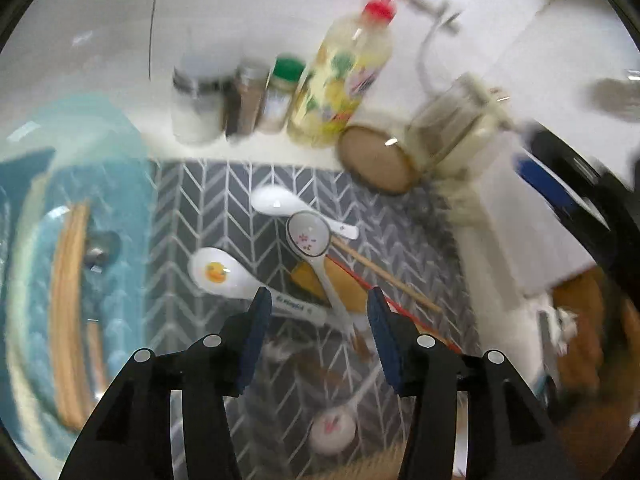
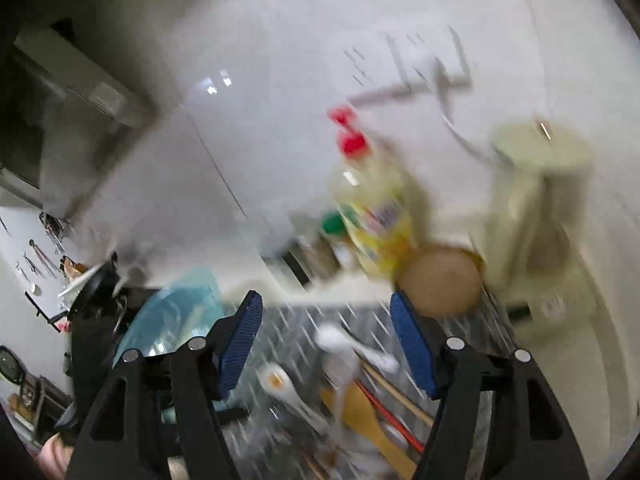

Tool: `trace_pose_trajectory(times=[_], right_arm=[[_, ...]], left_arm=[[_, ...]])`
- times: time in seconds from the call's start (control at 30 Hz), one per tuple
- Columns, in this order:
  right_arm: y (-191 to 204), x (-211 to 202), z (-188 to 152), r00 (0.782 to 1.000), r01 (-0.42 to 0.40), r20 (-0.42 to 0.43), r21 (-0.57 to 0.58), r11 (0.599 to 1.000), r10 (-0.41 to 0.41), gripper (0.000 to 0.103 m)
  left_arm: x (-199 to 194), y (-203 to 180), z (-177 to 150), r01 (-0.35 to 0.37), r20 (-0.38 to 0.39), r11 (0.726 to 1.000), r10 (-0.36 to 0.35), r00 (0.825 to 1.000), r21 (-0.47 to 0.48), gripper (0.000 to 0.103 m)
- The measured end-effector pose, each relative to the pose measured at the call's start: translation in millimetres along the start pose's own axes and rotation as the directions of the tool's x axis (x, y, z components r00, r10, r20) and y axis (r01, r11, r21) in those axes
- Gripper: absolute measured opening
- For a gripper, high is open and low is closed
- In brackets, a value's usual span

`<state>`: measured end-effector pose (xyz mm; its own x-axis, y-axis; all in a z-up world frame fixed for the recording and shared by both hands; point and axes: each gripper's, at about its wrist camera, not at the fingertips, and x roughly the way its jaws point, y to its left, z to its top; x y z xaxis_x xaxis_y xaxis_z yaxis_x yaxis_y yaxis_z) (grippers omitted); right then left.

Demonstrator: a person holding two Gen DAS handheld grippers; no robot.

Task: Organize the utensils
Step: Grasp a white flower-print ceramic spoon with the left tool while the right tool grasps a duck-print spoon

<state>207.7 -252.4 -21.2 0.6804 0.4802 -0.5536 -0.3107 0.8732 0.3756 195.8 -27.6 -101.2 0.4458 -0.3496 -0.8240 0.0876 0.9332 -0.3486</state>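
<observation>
Both views motion-blurred, right wrist worse. Left gripper (image 1: 316, 300) hangs over the grey chevron mat (image 1: 208, 208), jaws apart, nothing between the pads; likely poised to choose a piece from the loose pile. Pile sits mid-mat: duck spoon (image 1: 218, 274) at left, plain white spoon (image 1: 276, 200) on the far side, flowered spoon (image 1: 310, 236) lying across a yellow wooden spatula (image 1: 344, 284), with chopsticks (image 1: 384, 276) and a thin red stick (image 1: 360, 284) angled to the right. Another small spoon (image 1: 332, 428) lies nearer, under the gripper. Utensils overlap, so a clean pick probably needs an end that stands free, e.g. the duck spoon's handle just beside the left pad. Blue rack (image 1: 80, 240) at far left already holds wooden sticks, so it looks like the destination. Right gripper (image 2: 326, 320) also spread and empty, raised, aimed past the pile toward the soap bottle (image 2: 372, 216) and round wooden lid (image 2: 440, 280). Jars line the wall, clear of the work area.
</observation>
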Motion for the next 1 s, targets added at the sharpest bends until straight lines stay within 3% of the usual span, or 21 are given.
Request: trace_pose_trajectory(times=[0.13, 0.3, 0.5, 0.6, 0.67, 0.7, 0.87, 1.0], right_arm=[[-39.7, 4.0, -23.4, 0.998, 0.001, -0.069, 0.038, 0.999, 0.001, 0.065], [-71.1, 16.0, -39.8, 0.990, -0.003, -0.140, 0.047, 0.999, 0.010, 0.065], [-84.3, 23.2, -48.9, 0.987, -0.018, -0.159, 0.038, 0.999, 0.024, 0.065], [-86.9, 29.1, -51.5, 0.985, -0.017, -0.173, 0.047, 0.999, 0.025, 0.065], [-87.3, 32.0, -53.2, 0.983, -0.018, -0.180, 0.051, 0.999, 0.027, 0.065], [-86.8, 36.1, -53.7, 0.982, -0.032, -0.184, 0.046, 0.998, 0.040, 0.065], [-80.6, 58.9, -52.7, 0.977, -0.108, -0.184, -0.009, 0.994, 0.104, 0.065], [-65.7, 89.0, -51.0, 0.957, -0.217, -0.211, -0.074, 0.973, 0.197, 0.064]], left_arm=[[66.1, -4.9, 15.1, -0.118, -0.032, 0.992, 0.116, 0.993, -0.053, 0.051], [103.9, 9.2, 28.7, -0.154, -0.073, 0.981, 0.146, 0.987, -0.121, 0.050], [125.0, -5.6, 32.3, -0.209, -0.070, 0.977, 0.206, 0.976, -0.033, 0.027], [127.6, -12.8, 32.2, -0.177, -0.086, 0.983, 0.173, 0.981, -0.045, 0.020], [122.6, -12.0, 35.1, -0.136, -0.097, 0.988, 0.128, 0.987, -0.079, 0.007], [115.6, -7.0, 36.8, -0.086, -0.107, 0.988, 0.072, 0.992, -0.127, 0.007], [67.6, -6.4, 37.8, -0.069, -0.063, 0.991, 0.062, 0.996, -0.114, 0.007], [33.0, 7.6, 21.7, -0.050, -0.052, 0.982, 0.041, 0.998, -0.180, 0.006]])
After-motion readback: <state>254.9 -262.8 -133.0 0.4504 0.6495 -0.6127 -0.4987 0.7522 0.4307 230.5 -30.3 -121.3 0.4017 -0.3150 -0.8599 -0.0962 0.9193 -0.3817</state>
